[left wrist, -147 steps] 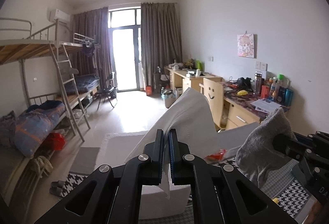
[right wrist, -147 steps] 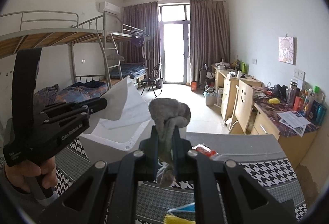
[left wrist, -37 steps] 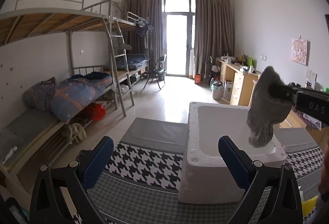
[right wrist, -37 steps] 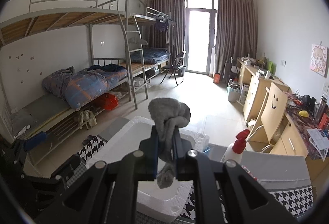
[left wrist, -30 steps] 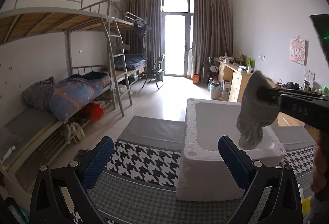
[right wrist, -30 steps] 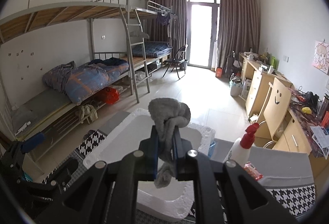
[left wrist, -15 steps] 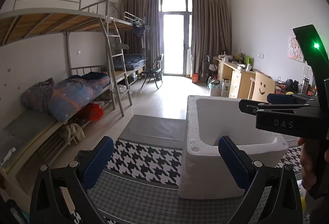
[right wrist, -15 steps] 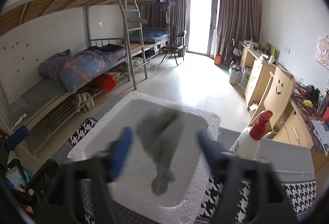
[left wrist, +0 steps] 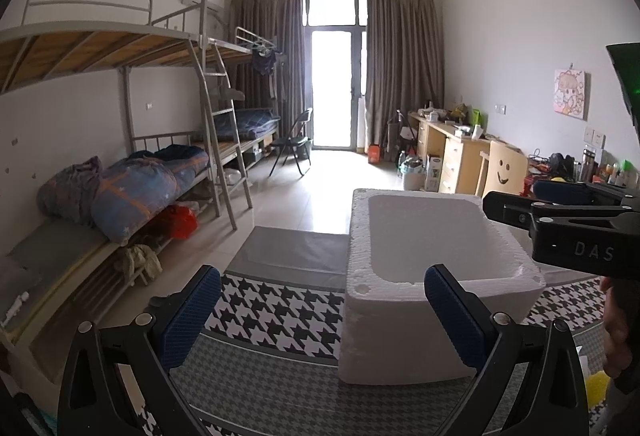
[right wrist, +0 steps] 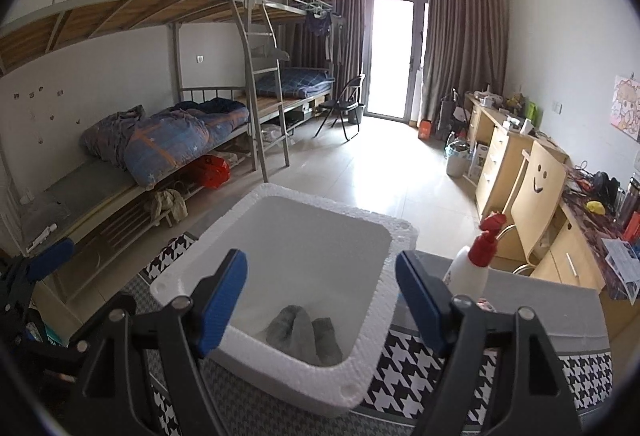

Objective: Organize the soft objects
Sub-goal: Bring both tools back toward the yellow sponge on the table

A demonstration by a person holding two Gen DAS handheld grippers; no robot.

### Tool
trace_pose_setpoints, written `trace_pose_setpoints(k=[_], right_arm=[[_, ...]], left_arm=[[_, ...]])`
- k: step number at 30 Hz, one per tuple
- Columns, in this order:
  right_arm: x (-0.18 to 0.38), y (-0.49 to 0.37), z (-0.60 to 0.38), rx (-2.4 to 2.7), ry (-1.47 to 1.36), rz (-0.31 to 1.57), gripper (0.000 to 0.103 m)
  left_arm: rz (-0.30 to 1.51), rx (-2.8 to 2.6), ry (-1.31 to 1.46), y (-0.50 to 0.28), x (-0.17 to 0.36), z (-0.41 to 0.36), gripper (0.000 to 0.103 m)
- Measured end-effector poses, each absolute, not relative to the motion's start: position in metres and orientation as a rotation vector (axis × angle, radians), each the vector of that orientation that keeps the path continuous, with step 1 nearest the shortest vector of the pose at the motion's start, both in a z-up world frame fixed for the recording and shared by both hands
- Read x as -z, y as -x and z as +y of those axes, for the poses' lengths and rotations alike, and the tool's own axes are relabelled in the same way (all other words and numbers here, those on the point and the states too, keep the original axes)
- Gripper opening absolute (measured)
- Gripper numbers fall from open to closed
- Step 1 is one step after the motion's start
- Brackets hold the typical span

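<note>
1. The table [right wrist: 500,348] is covered with a cloth in black-and-white houndstooth and finer grey check, with a plain grey band along its far edge.
2. A white rectangular foam box [right wrist: 256,208] stands open-topped on the cloth, its thick rim rough and crumbly.
3. A crumpled grey soft cloth [right wrist: 304,332] lies on the box floor against the near wall; the white cloth seen earlier cannot be made out in either view.
4. The right gripper [right wrist: 320,294] hangs over the near rim of the box, its blue-padded fingers [right wrist: 220,294] spread wide with nothing between them, the cloth lying loose below.
5. The left gripper [left wrist: 320,310] is held to the near left of the box [left wrist: 400,324], its fingers wide apart and gripping nothing.
6. A white spray bottle with a red trigger [right wrist: 474,260] stands on the table just right of the box.
7. Along the left wall runs a grey metal bunk bed [right wrist: 132,16] with a bundled blue quilt [right wrist: 176,136] on the lower bunk.
8. Wooden desks [right wrist: 496,148] and a chair with a smiley-face back [right wrist: 540,176] line the right wall.
9. Brown curtains [right wrist: 464,36] frame a bright glass door at the far end, above a pale tiled floor.
</note>
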State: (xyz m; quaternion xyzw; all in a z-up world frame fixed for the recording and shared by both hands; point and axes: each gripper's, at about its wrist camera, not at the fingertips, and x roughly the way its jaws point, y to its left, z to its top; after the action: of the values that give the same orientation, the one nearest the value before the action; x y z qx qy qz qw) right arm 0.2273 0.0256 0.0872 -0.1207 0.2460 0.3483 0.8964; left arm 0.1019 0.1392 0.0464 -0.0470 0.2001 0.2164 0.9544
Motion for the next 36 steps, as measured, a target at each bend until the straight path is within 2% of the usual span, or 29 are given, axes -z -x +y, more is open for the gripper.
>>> trace_pose_setpoints(k=[20, 36], right_arm=[[-0.096, -0.199, -0.008, -0.729, 0.193, 0.463, 0.091], [-0.100, -0.169, -0.040, -0.694, 0.159, 0.417, 0.091]], left_arm=[[0.394, -0.388, 0.093, -0.092, -0.054, 0.121, 0.102], [0.355, -0.313, 0.087, -0.080, -0.063, 0.096, 0.102]])
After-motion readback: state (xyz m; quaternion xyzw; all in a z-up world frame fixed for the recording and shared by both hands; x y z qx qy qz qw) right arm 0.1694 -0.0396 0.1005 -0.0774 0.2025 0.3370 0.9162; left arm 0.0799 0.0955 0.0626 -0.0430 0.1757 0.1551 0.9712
